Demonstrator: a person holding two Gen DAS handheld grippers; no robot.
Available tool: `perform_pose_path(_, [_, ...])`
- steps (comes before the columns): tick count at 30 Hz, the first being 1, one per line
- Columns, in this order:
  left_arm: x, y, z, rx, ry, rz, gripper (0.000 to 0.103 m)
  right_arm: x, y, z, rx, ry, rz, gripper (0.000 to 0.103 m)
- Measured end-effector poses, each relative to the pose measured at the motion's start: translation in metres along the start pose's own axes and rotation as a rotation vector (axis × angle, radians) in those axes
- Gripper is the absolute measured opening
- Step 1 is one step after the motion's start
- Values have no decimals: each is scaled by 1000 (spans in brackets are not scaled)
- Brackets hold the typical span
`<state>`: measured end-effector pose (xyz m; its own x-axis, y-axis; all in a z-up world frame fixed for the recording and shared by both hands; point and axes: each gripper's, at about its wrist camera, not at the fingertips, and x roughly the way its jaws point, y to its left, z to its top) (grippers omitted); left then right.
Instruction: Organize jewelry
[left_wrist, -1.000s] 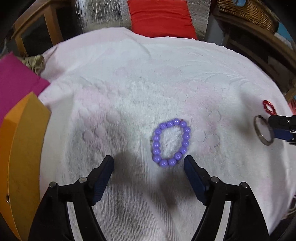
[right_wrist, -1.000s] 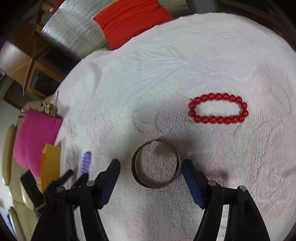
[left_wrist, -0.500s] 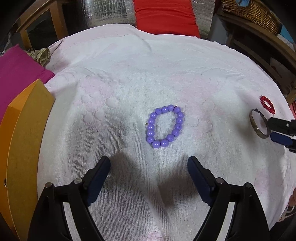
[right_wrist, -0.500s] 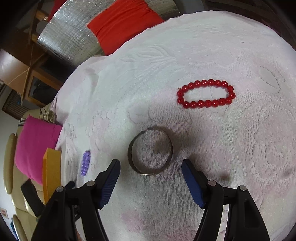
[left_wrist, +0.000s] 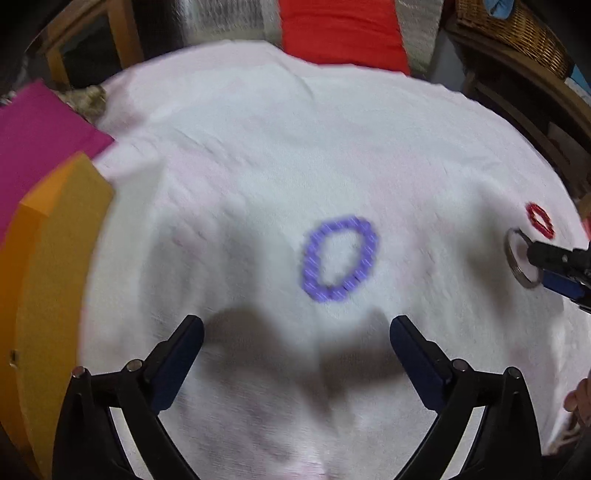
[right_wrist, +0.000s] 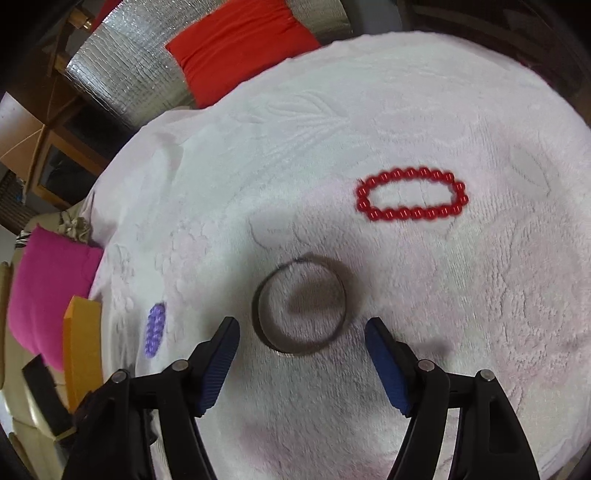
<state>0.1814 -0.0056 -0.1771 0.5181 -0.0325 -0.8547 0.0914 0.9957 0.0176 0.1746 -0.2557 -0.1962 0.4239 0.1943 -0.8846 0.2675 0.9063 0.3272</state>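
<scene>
A purple bead bracelet (left_wrist: 310, 262) lies flat on the white towelled table (left_wrist: 258, 147), just ahead of my left gripper (left_wrist: 297, 326). Its jaws are opening, with nothing between them. In the right wrist view a metal bangle (right_wrist: 291, 350) lies on the towel with its near rim between the fingertips of my right gripper (right_wrist: 302, 325), which is open and not touching it. A red bead bracelet (right_wrist: 410, 214) lies beyond the bangle to the right. The left wrist view shows the right gripper (left_wrist: 543, 269) over the bangle (left_wrist: 513, 258) at the far right, near the red bracelet (left_wrist: 532, 218).
An orange box (left_wrist: 55, 277) stands at the table's left edge, with a pink cushion (left_wrist: 37, 136) behind it. Beyond the far edge are a red cushion (left_wrist: 340, 33) and a wicker basket (left_wrist: 517, 33). The purple bracelet (right_wrist: 155, 328) appears at the left of the right wrist view.
My left jaws have spread wider and drawn back, so the purple bracelet now lies further ahead of the fingertips. The bangle sits slightly further forward between the right fingers.
</scene>
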Motion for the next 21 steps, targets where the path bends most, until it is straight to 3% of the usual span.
perform_pose_path(5, [-11, 11, 14, 4, -98, 60, 100, 5, 15, -2, -111, -36, -88, 63])
perform_pose_path(12, [12, 11, 23, 16, -58, 25, 100, 9, 31, -6, -228, -39, -157, 61])
perform_pose_path(14, [17, 5, 23, 32, -57, -4, 100, 9, 29, -6, -226, -40, -178, 47])
perform_pose_path(15, [18, 0, 23, 39, -54, -11, 100, 11, 28, -6, -239, -35, -205, 34])
perform_pose_path(20, [22, -15, 23, 71, -32, -17, 100, 6, 15, -2, -215, -27, -134, 33])
perform_pose_path(21, [23, -17, 22, 73, -31, -18, 96, 3, 10, -1, -196, -27, -110, 33])
